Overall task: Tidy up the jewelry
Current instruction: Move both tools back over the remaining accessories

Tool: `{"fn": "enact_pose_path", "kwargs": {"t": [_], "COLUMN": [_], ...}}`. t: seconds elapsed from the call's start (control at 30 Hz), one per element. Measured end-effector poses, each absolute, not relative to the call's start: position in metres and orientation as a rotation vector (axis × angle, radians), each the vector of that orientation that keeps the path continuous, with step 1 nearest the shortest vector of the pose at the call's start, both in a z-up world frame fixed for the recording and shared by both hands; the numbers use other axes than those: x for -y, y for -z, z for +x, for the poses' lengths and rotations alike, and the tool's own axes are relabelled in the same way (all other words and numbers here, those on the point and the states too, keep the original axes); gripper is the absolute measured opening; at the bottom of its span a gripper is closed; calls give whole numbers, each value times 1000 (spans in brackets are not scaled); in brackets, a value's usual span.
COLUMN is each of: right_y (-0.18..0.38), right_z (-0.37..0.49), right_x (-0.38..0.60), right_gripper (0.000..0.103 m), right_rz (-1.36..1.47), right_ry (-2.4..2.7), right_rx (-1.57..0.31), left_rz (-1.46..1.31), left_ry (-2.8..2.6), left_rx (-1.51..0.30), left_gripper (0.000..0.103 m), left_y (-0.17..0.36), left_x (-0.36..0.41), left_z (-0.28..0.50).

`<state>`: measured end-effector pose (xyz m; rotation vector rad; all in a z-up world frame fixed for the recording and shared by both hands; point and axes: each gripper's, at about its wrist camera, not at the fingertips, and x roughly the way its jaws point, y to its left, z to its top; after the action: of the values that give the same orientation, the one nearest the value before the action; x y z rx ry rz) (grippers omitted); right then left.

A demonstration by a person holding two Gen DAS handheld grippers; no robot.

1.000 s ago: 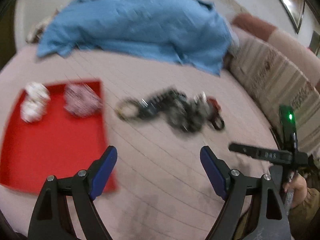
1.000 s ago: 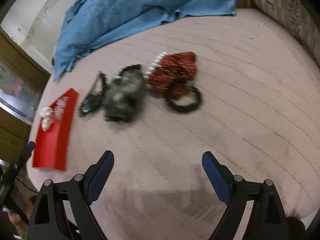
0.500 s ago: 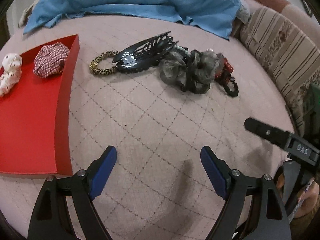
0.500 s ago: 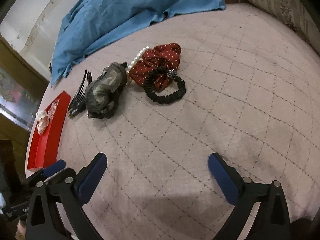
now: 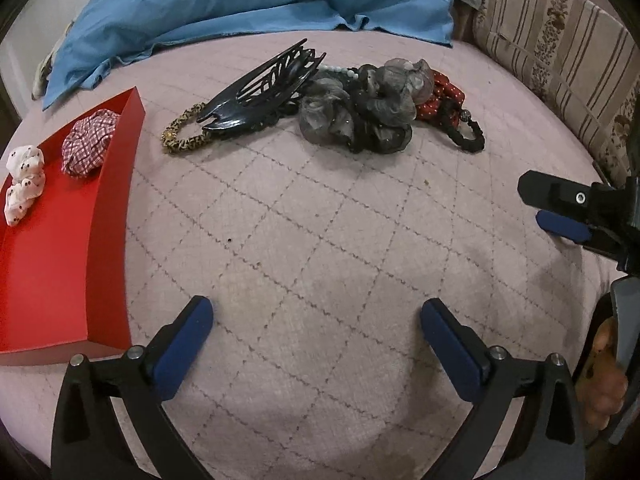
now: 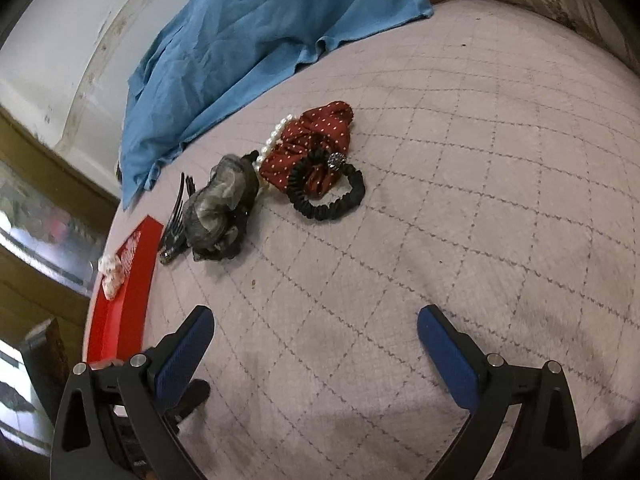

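Both grippers stand wide open and empty above the pink quilted bed (image 5: 320, 240): the left gripper (image 5: 316, 320) just beside the shallow red tray (image 5: 60, 280), the right gripper (image 6: 316, 328) facing the pile. The tray already holds a white dotted scrunchie (image 5: 24, 184) and a red checked scrunchie (image 5: 90, 142). The rest lies tangled further off: a leopard-print hair tie (image 5: 182, 136) touching a black plastic claw clip (image 5: 264, 92), a grey organza scrunchie (image 5: 360, 116), a pearl strand (image 6: 276, 140), a red polka-dot scrunchie (image 6: 312, 136) under a black ruffled hair tie (image 6: 328, 192). The likely trouble is snagging: closing on one piece may drag its neighbours along or scatter them across the soft quilt.
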<state>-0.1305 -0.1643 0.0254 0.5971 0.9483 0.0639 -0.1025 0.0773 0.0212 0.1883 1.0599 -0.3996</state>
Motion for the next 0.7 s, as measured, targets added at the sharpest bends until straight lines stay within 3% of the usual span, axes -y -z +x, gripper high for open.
{"fn": "enact_pose_path", "kwargs": {"t": [0.33, 0.53, 0.7], "right_y": [-32, -53, -71], "right_z": [-128, -137, -119], "right_x": [154, 164, 164], "right_gripper": [103, 103, 102], "right_rz": [501, 441, 232], "right_ry": [-49, 48, 103], "right_rx": [-970, -838, -819], "left_rz": [168, 164, 234], "left_ry": [383, 318, 250], "left_rx": [-1070, -884, -745], "left_gripper": [103, 103, 103], "left_y": [-39, -90, -117], "left_x": [-83, -97, -85], "left_z": [-106, -106, -98]}}
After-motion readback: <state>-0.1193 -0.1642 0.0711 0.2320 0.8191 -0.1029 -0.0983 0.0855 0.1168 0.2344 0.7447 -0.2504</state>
